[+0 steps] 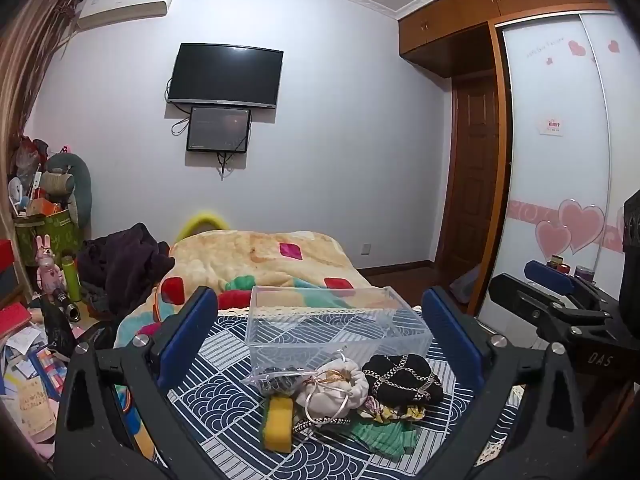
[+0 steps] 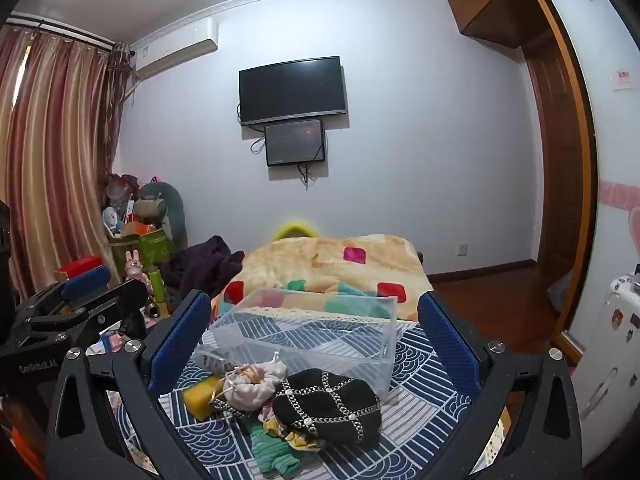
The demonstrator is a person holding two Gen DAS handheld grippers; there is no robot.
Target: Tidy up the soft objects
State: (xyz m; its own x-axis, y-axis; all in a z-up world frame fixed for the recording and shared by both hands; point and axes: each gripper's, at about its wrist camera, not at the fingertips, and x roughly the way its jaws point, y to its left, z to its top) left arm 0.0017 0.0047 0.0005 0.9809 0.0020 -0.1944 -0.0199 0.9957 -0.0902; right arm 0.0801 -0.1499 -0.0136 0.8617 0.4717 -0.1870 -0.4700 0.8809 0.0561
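A pile of soft things lies on a blue patterned cloth (image 1: 224, 372): a black chain-trimmed pouch (image 1: 402, 376) (image 2: 328, 404), a cream drawstring pouch (image 1: 336, 392) (image 2: 256, 386), a yellow sponge (image 1: 278, 422) (image 2: 200, 396), a green knit piece (image 1: 380, 436) (image 2: 274, 450) and a clear bag with dark contents (image 1: 276, 380). A clear plastic box (image 1: 332, 324) (image 2: 316, 328) stands empty just behind them. My left gripper (image 1: 320, 320) is open above the pile. My right gripper (image 2: 316, 320) is open, also above it.
A bed with an orange patterned blanket (image 1: 260, 256) lies behind the box. Dark clothes (image 1: 120, 264) and clutter (image 1: 44, 220) sit at the left. A wardrobe (image 1: 560, 160) and door stand at the right. The right gripper (image 1: 560, 304) shows in the left view.
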